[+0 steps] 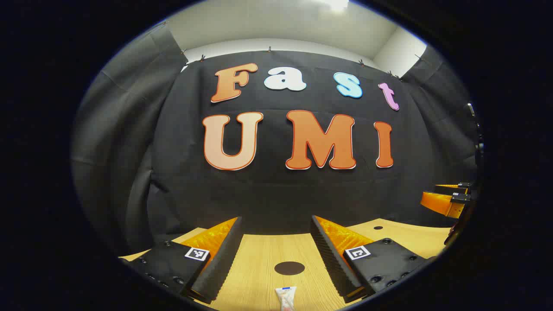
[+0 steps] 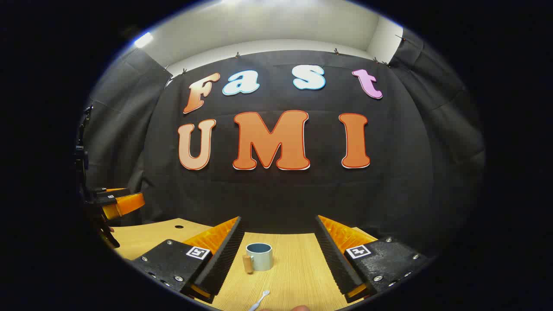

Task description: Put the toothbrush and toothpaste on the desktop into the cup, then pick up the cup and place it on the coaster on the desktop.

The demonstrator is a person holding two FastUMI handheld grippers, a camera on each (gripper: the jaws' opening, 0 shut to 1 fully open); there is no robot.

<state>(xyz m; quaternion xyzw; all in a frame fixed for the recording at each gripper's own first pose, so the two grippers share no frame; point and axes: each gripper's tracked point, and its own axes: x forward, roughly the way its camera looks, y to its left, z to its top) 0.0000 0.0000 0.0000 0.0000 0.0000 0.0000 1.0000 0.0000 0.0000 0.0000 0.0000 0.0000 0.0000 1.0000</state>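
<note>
Nothing is gripped yet, so the first step looks not begun; both sets of jaws stand wide open over the counter (image 1: 259, 259). The toothpaste (image 1: 286, 298) lies just below the left gripper (image 1: 274, 246), near the dark round coaster (image 1: 289, 268); the toothbrush (image 2: 259, 300) lies below the right gripper (image 2: 278, 246), the cup (image 2: 259, 256) upright beyond it. Each gripper likely must dip and close on its item; nothing blocks the way.
</note>
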